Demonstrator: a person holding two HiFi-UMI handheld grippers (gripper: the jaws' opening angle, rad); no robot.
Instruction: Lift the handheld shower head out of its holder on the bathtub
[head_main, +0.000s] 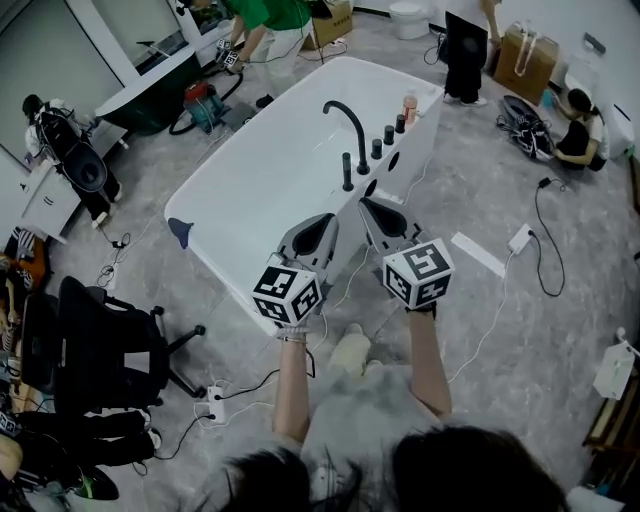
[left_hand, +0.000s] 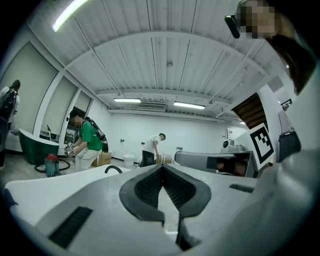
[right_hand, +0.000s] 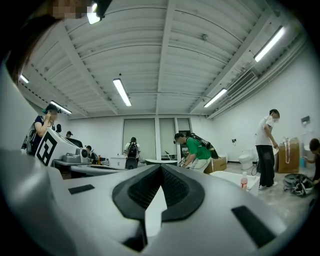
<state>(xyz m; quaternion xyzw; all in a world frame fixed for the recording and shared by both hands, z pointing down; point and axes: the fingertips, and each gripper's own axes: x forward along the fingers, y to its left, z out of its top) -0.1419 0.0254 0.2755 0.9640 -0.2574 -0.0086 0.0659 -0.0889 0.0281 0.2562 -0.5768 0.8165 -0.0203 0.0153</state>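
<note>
**tubwatcher:** Any writing worth reading?

**pipefix_99:** Barely. Black-and-white square markers on the cubes (head_main: 288, 292) behind each set of jaws, nothing else legible. Print on the cardboard box (head_main: 525, 60) at the far wall too small to make out.

**tubwatcher:** And the shower head?

**pipefix_99:** Looks like the black upright stick (head_main: 347, 170) on the right rim of the white bathtub (head_main: 250, 180), standing in its holder. Nearest end of a row of black fittings: curved spout (head_main: 345, 118) just beside it, three knobs (head_main: 388, 134) further along, then a pink bottle (head_main: 409, 105) at the far end of that rim.

**tubwatcher:** Grabbed yet?

**pipefix_99:** Nope. Left gripper (head_main: 325, 220) and right gripper (head_main: 367, 204) side by side, pointing level over the tub's near right edge, close to the shower head but apart from it. Fingers pressed together at the tips on both, pinching nothing.

**tubwatcher:** Room to move?

**pipefix_99:** Decent on the right: open grey floor, crossed by a black cable (head_main: 545, 240) and a white power strip (head_main: 520, 238). Tighter on the left, with an office chair (head_main: 110, 350) near the tub's near corner. Tub interior bare and white.
</note>
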